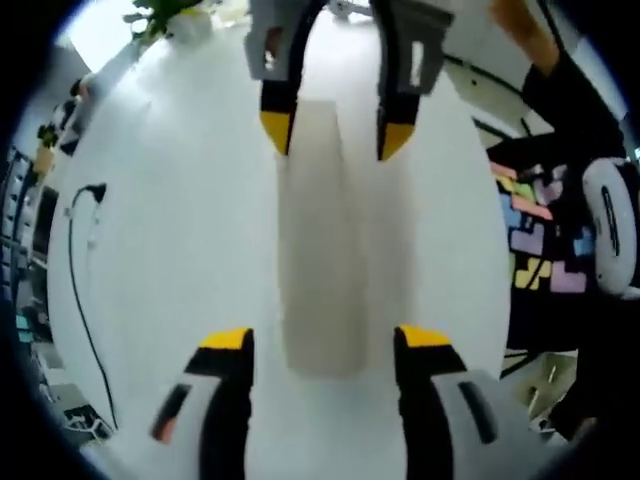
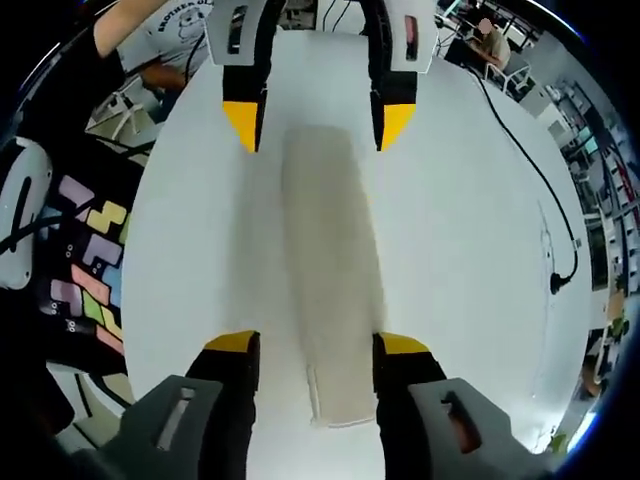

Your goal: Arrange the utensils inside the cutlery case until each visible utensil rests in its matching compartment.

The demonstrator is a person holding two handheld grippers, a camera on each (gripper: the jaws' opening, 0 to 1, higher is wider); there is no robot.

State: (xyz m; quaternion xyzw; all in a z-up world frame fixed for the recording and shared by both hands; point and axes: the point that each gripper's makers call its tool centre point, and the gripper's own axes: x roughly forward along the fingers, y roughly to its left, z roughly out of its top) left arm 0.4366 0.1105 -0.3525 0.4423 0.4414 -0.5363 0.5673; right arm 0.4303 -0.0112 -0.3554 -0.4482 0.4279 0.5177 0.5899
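In the left gripper view, a black cable point(image 1: 80, 290) trails down the left side of the white desk point(image 1: 180, 200), and a plant point(image 1: 165, 12) sits at the upper left. The left gripper point(image 1: 325, 345) rises from the bottom with its yellow-tipped fingers point(image 1: 226, 340) spread apart and released, holding nothing. Between them lies the long, pale cutlery case point(image 1: 330, 250), blurred, running up the middle of the frame to the right gripper point(image 1: 338, 135), which enters from the top — its fingers also parted, one on each side of the case's far end. Coloured floor tiles point(image 1: 535, 235) show at the right edge.

In the right gripper view, the case point(image 2: 330, 270) lies lengthwise at centre, its near end between the open fingers point(image 2: 232, 345) — whether they touch it cannot be told.
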